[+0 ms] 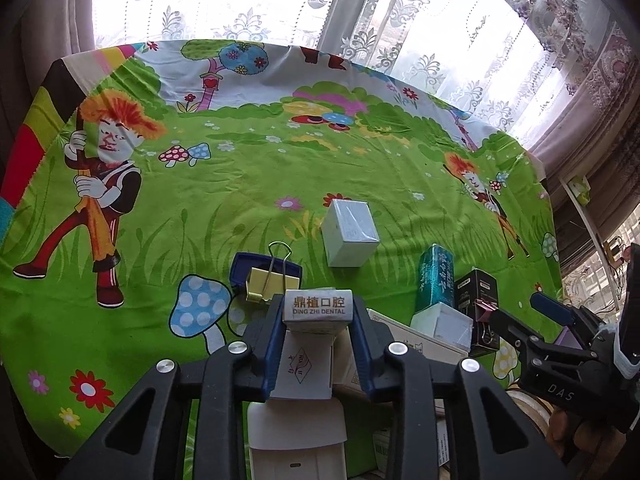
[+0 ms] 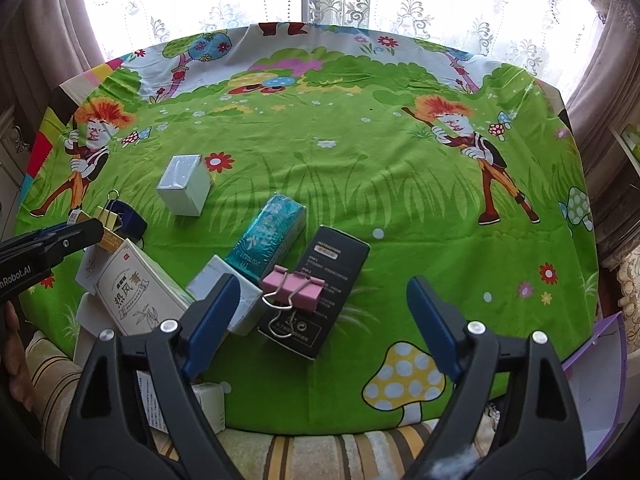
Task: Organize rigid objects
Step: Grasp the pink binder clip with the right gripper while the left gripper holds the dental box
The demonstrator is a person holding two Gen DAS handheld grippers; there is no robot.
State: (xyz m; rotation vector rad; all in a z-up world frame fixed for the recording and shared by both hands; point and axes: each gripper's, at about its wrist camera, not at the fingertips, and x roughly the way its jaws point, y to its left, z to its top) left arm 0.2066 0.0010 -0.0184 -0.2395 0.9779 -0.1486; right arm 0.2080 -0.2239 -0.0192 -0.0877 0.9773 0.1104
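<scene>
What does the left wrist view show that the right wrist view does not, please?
Only the left wrist view shows the left gripper shut on the small dental box, label readable.

Only the right wrist view shows the right gripper open over the pink binder clip, and the yellow mushroom print.

Both show the white box, teal box, black box and yellow binder clip.
</scene>
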